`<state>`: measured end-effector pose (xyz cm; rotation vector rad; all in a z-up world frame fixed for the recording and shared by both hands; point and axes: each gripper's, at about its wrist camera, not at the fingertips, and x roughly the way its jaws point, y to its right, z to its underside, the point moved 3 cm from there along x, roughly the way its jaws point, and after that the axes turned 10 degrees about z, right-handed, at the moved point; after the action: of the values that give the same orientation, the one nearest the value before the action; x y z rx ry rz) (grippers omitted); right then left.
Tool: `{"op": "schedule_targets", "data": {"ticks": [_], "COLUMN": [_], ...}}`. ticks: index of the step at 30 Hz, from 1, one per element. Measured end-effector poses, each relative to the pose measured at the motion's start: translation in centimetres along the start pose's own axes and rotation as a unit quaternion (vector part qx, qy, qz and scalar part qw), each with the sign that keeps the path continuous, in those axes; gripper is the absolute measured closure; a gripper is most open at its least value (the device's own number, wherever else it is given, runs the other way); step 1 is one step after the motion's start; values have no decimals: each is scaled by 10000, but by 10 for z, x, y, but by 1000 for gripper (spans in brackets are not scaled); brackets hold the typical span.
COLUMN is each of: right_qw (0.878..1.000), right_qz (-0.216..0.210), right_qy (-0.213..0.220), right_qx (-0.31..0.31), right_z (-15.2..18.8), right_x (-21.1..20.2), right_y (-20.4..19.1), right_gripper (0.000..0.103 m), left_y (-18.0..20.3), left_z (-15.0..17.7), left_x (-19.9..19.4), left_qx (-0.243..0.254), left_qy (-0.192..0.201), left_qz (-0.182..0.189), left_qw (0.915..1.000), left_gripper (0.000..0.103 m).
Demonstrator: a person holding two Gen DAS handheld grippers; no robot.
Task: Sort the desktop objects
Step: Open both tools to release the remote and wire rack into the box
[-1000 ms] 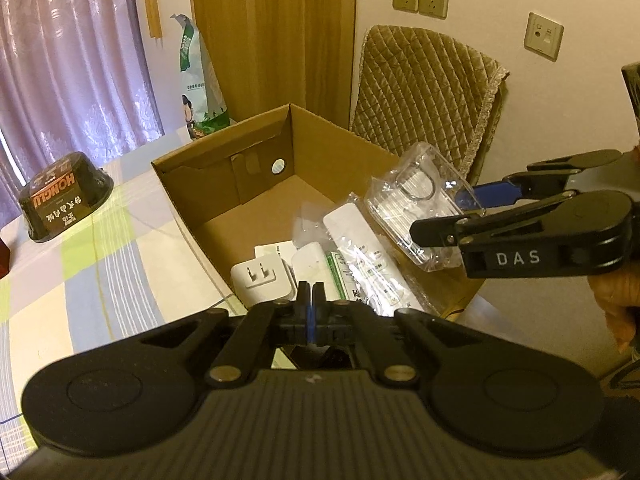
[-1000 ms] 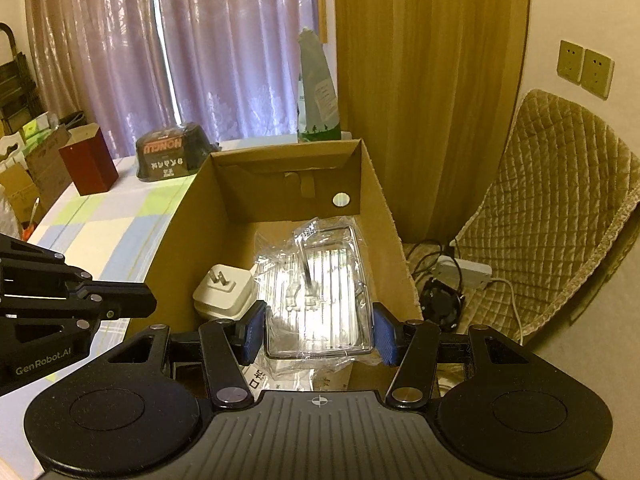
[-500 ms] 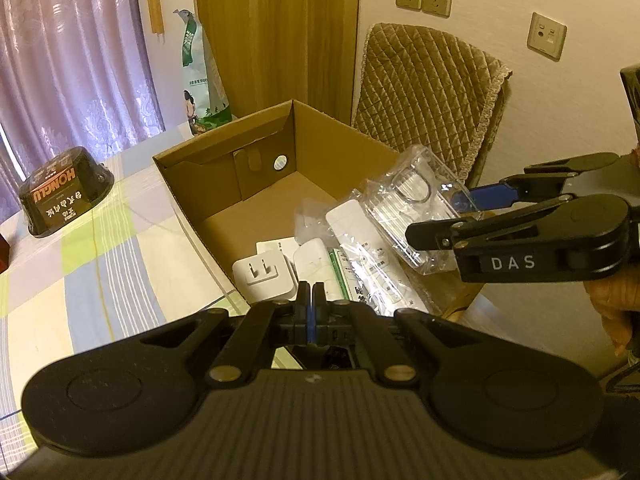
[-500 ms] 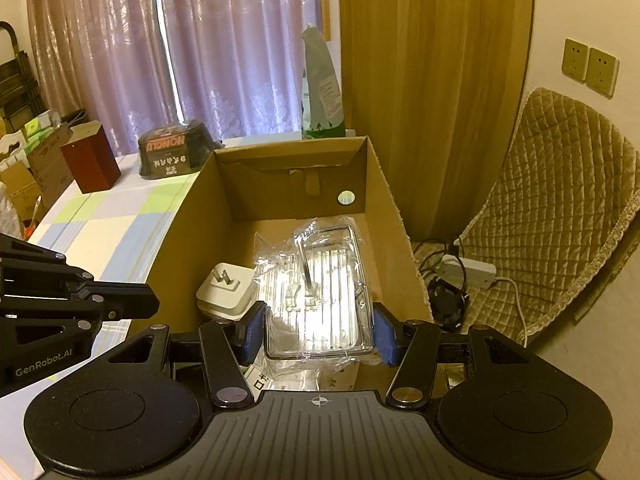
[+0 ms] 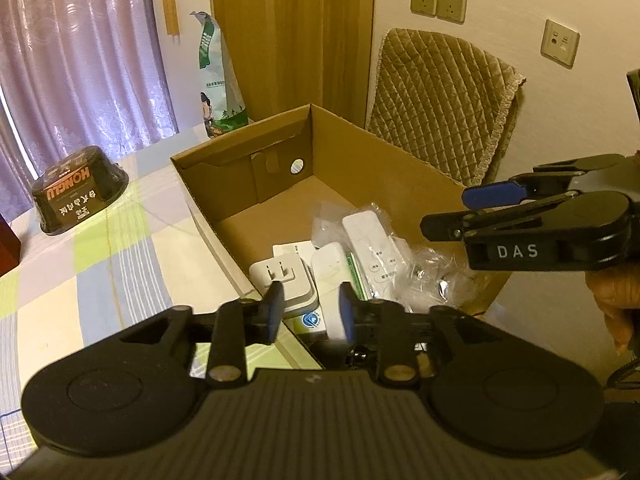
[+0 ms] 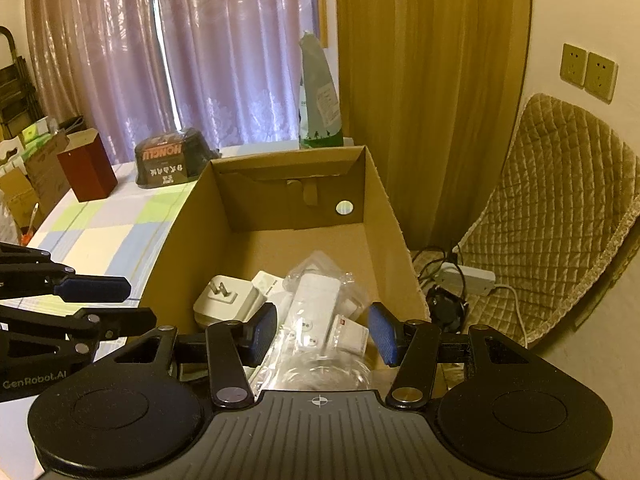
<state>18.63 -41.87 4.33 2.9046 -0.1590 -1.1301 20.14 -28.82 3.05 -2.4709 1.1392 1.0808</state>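
An open cardboard box stands at the table's right edge. Inside lie a white plug adapter, a white remote in a plastic bag and a clear plastic case, which rests at the near end under my right gripper. My right gripper is open above the case, with nothing between its blue pads. Over the box's near left corner, my left gripper is also open and holds nothing.
A checked tablecloth covers the table. On it sit a black bowl-shaped pack, a dark red box and a green-white bag. A quilted chair and a floor power strip are to the right.
My right gripper has opened and the clear plastic case it held has dropped into the box. The left gripper, shut before, has opened.
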Motion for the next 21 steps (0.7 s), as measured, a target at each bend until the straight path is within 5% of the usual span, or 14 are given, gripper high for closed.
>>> {"op": "schedule_targets", "data": {"ticks": [21], "right_qw": [10000], "right_qz": [-16], "right_qy": [20], "right_qx": [18], "right_z": [-1], "right_x": [-2], "right_y": [-2], "right_gripper": [49], "left_y": [-1], "left_z": [0], "left_x": [-2], "left_qx": [-32], "left_qy": [31], "left_qz": [-26], "left_qw": [10000], "left_gripper": [66]}}
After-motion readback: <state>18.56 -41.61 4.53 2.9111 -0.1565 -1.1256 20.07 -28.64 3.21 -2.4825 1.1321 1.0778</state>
